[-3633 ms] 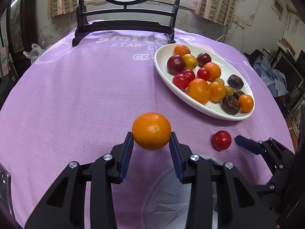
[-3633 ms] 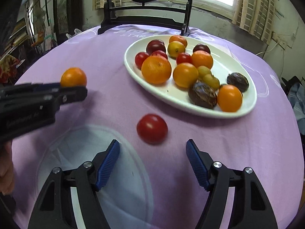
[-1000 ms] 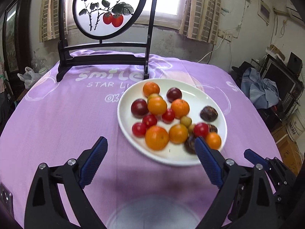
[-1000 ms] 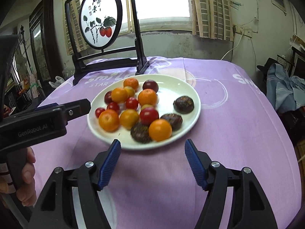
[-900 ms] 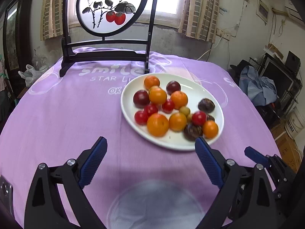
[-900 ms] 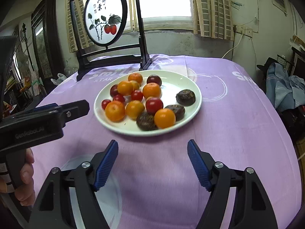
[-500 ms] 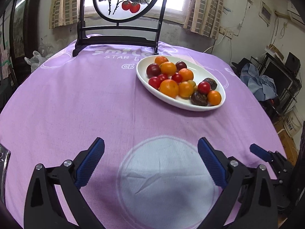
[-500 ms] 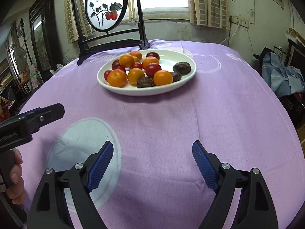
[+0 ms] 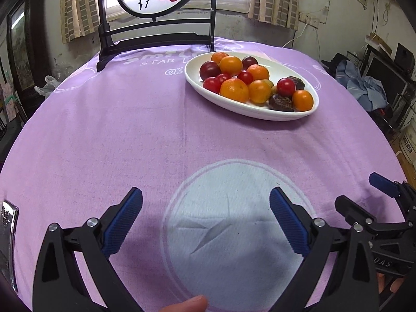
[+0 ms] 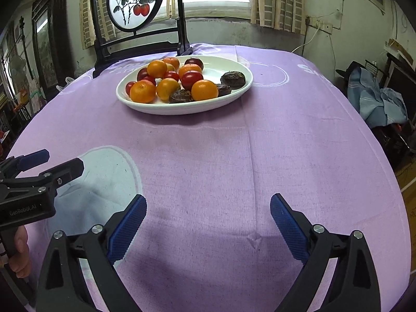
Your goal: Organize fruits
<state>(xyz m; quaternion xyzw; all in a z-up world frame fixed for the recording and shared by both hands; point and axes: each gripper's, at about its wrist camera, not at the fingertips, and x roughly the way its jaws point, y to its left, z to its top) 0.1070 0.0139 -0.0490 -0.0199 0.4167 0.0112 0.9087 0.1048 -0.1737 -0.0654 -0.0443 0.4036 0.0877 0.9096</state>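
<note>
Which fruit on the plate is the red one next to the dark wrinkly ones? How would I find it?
Start at the white oval plate on the purple tablecloth. Go to the end furthest from the black wooden stand. There, the shiny round red tomato sits beside the dark brown wrinkled fruits, alone among them and the oranges, apart from the other red ones.

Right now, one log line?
left gripper: open, empty | right gripper: opening, empty | fruit: all on plate | cloth: bare
</note>
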